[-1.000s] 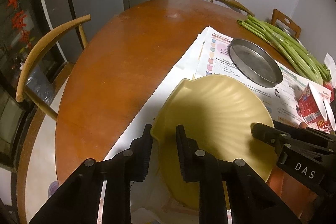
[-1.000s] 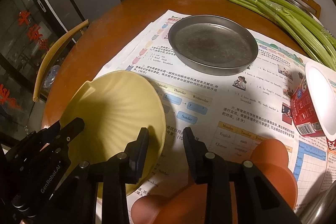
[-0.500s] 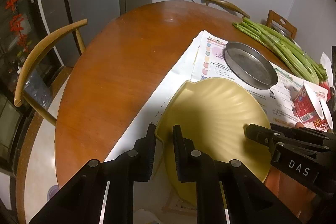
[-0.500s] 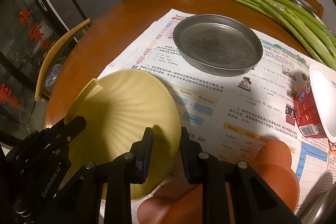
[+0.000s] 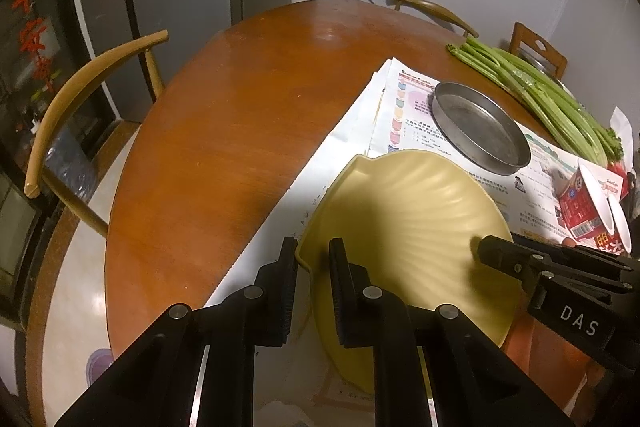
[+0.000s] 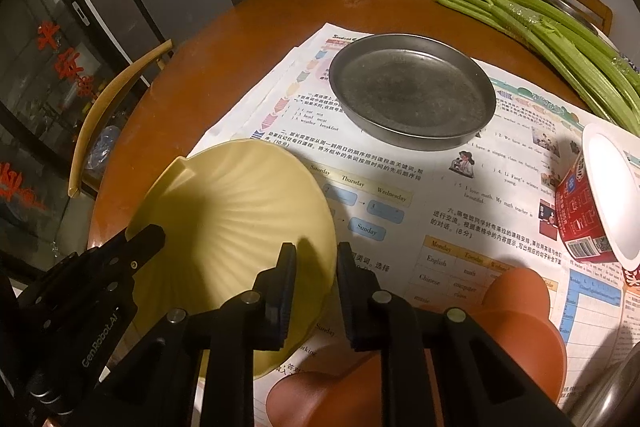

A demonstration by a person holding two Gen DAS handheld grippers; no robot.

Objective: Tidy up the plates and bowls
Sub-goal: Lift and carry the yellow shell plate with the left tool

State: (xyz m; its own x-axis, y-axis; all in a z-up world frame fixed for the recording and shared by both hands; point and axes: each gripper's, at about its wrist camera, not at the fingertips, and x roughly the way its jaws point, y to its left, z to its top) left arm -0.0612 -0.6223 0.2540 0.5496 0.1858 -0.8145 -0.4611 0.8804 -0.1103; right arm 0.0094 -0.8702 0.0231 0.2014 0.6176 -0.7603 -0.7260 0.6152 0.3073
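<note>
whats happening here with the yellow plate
A person with a gripper in each hand is handling the yellow shell-shaped plate. The left gripper straddles its left rim and the right gripper its right rim, fingers close around each edge. The plate looks tilted above the newspaper. Beyond it sits a metal pan; an orange dish lies nearer the right gripper.

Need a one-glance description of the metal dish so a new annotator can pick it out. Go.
Start at the round wooden table and find the printed worksheets spread over its right side. The metal dish sits on their far end, beyond the yellow shell-shaped plate and left of the celery stalks. It is the only grey, plain round pan with a low upright rim.
</note>
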